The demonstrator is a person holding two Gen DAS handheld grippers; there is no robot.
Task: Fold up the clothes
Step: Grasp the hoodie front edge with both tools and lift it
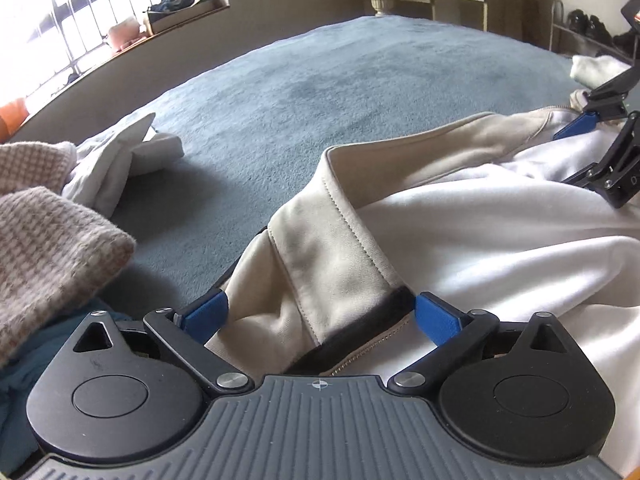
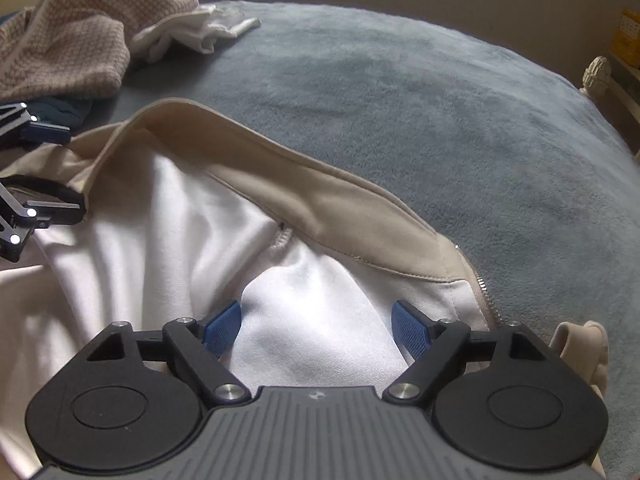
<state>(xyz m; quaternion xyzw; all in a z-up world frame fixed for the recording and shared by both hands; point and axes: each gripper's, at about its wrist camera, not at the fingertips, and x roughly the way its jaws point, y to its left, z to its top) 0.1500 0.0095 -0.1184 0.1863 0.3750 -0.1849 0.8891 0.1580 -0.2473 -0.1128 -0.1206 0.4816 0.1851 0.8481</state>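
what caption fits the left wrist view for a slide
Left gripper open astride the beige collar of a white-lined zip jacket on a blue blanket.

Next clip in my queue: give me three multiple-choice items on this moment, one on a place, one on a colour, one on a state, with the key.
1. Where does the knitted sweater lie?
A. under the desk
B. on the bed, beside the white cloth
C. on the windowsill

2. What colour is the blanket?
A. red
B. blue-grey
C. yellow

3. How does the left gripper stand?
A. fingers apart with jacket fabric between them
B. away from all fabric
C. holding a shoe

Key: 1 B, it rests by the white cloth on the bed. 2 B, the blanket looks blue-grey in both views. 3 A, the beige jacket edge runs between the spread blue fingers.
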